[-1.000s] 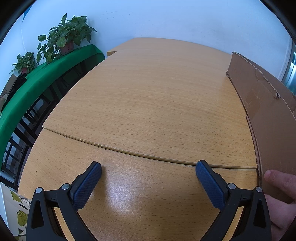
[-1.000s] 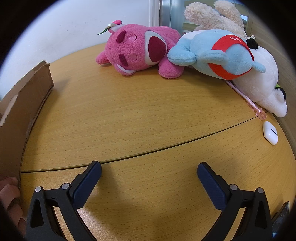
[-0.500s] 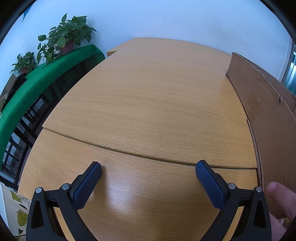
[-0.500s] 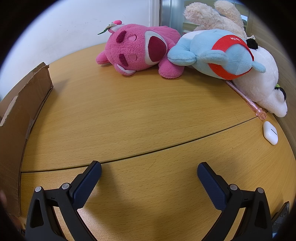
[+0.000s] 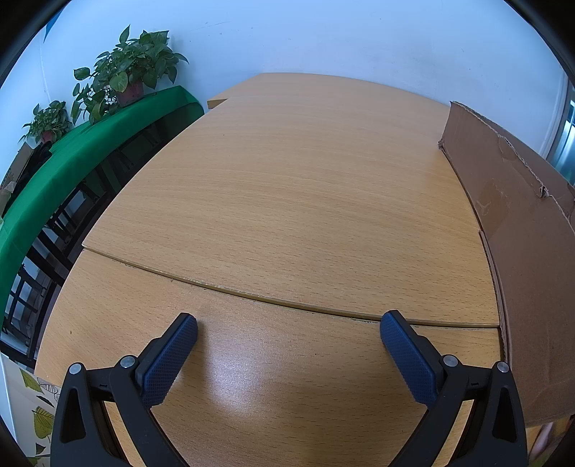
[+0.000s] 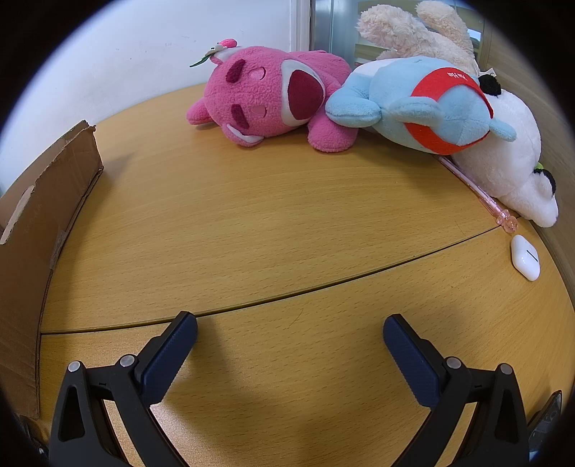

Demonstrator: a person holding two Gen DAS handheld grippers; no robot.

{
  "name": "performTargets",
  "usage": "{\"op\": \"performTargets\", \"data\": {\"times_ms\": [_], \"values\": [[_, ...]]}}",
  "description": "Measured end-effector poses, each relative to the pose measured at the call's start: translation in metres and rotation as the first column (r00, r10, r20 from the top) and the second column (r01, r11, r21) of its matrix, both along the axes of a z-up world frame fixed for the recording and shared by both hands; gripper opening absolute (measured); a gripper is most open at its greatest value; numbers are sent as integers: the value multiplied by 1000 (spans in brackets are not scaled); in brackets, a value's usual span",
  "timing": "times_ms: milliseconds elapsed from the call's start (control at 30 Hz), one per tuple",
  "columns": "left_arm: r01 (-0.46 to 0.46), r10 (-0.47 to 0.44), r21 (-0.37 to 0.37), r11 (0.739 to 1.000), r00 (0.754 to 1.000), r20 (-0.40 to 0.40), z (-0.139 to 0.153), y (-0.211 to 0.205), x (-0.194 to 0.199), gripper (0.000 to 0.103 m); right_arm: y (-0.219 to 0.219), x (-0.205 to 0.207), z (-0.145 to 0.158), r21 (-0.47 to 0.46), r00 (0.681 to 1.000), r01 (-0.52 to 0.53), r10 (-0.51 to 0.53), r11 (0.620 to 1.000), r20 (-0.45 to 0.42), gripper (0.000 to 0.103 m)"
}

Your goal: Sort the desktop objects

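In the right wrist view a pink plush bear (image 6: pixel 273 100), a blue plush with a red band (image 6: pixel 424 104) and a white plush (image 6: pixel 510 165) lie at the table's far side. A cream plush (image 6: pixel 413 32) lies behind them. A pink pen (image 6: pixel 478 190) and a white earbud case (image 6: pixel 525 257) lie at the right. A cardboard box (image 6: pixel 36 222) stands at the left; it also shows in the left wrist view (image 5: pixel 521 251). My right gripper (image 6: pixel 289 330) is open and empty, low over the table. My left gripper (image 5: pixel 287 328) is open and empty over bare wood.
The wooden table (image 5: pixel 287 197) has a seam across it. Potted plants (image 5: pixel 129 82) stand on a green-covered shelf (image 5: pixel 54 179) past the table's left edge. A dark object (image 6: pixel 546 420) lies at the bottom right corner of the right wrist view.
A hand that was at the cardboard box has withdrawn out of both views. The box has shifted slightly. Both grippers have stayed still.
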State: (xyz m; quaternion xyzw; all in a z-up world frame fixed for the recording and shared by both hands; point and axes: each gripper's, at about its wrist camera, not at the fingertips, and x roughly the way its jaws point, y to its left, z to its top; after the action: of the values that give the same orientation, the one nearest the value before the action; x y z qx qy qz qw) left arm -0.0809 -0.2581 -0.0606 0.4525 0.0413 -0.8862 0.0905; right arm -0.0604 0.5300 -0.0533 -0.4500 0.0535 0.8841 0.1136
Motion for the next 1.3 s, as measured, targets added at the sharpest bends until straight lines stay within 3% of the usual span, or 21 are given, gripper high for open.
{"op": "performTargets", "data": {"times_ms": [1200,1300], "values": [[-2,2,-1,1000,1000,-1,0,0,0,103,-1,0,1,-2,1000,20,-20,1000,0,103],[-22,22,-1,1000,1000,-1,0,1,1,103,-10,11,1,-17,998,21,-20,1000,51,103]]}}
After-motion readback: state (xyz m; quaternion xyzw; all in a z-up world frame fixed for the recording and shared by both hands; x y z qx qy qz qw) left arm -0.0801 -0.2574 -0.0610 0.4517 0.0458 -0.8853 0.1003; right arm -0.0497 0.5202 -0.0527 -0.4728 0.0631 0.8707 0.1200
